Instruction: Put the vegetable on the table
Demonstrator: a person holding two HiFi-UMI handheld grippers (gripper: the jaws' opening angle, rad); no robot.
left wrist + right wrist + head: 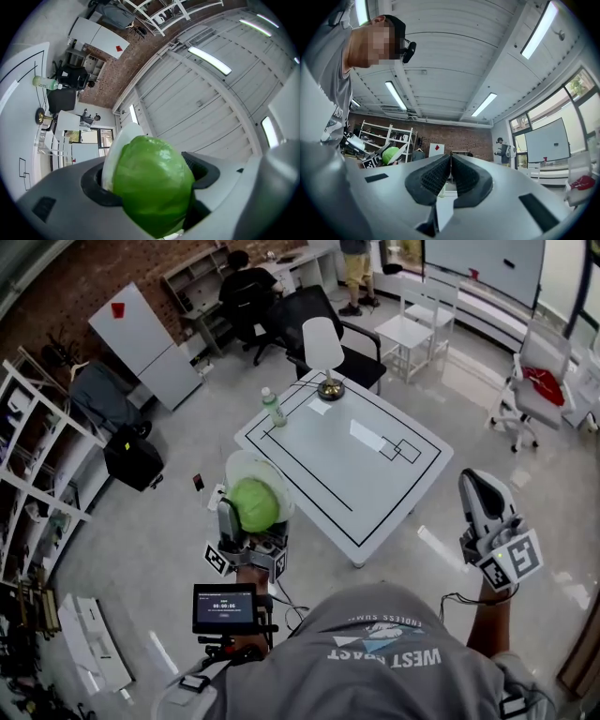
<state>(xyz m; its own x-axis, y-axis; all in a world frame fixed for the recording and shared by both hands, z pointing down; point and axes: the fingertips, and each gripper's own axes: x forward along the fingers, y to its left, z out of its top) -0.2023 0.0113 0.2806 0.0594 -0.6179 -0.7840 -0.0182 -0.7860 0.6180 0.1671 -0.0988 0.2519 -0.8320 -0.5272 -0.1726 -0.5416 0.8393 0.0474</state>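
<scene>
Left gripper clamps the cabbage across its middle; right gripper closed, empty. Cabbage prob. firm, smooth, weighty. Best held round its widest part w/ a steady squeeze.

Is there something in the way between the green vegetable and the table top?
Nothing visible. The left gripper holds the vegetable just off the table's near left edge; the bottle and lamp stand at the far end.

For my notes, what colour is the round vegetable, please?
Round vegetable: bright green, clearest in left gripper view.
</scene>
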